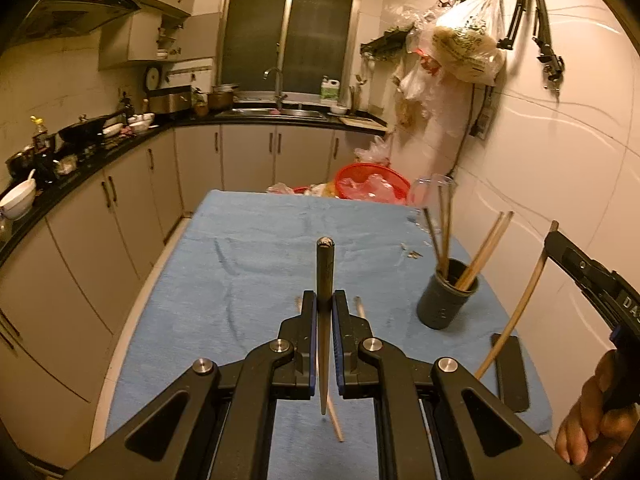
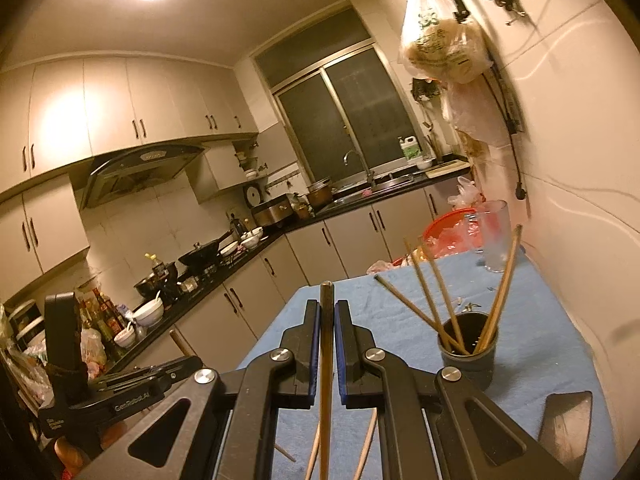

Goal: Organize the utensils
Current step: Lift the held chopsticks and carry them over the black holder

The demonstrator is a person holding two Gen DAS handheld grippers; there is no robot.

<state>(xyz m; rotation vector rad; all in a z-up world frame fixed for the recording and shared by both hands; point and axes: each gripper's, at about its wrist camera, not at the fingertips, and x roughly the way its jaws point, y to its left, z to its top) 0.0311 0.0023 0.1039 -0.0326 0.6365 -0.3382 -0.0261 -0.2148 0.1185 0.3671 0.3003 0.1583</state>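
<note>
My left gripper [image 1: 324,296] is shut on a dark-tipped chopstick [image 1: 325,268] that stands nearly upright above the blue table cloth [image 1: 248,264]. My right gripper [image 2: 327,304] is shut on a wooden chopstick [image 2: 327,292]; the left wrist view shows this right gripper [image 1: 554,242] at the far right, with its chopstick [image 1: 516,320] slanting down. A dark round cup [image 1: 447,300] [image 2: 470,356] holding several chopsticks stands on the cloth, to the right of both grippers. Loose chopsticks [image 1: 335,420] [image 2: 368,440] lie on the cloth under the grippers.
A clear glass jug [image 1: 434,196] and a red basket [image 1: 372,186] stand at the table's far end. A dark flat object [image 1: 510,372] lies near the right edge by the tiled wall. The kitchen counter [image 1: 80,172] with pots and bowls runs along the left. A hand [image 1: 592,412] holds the right gripper.
</note>
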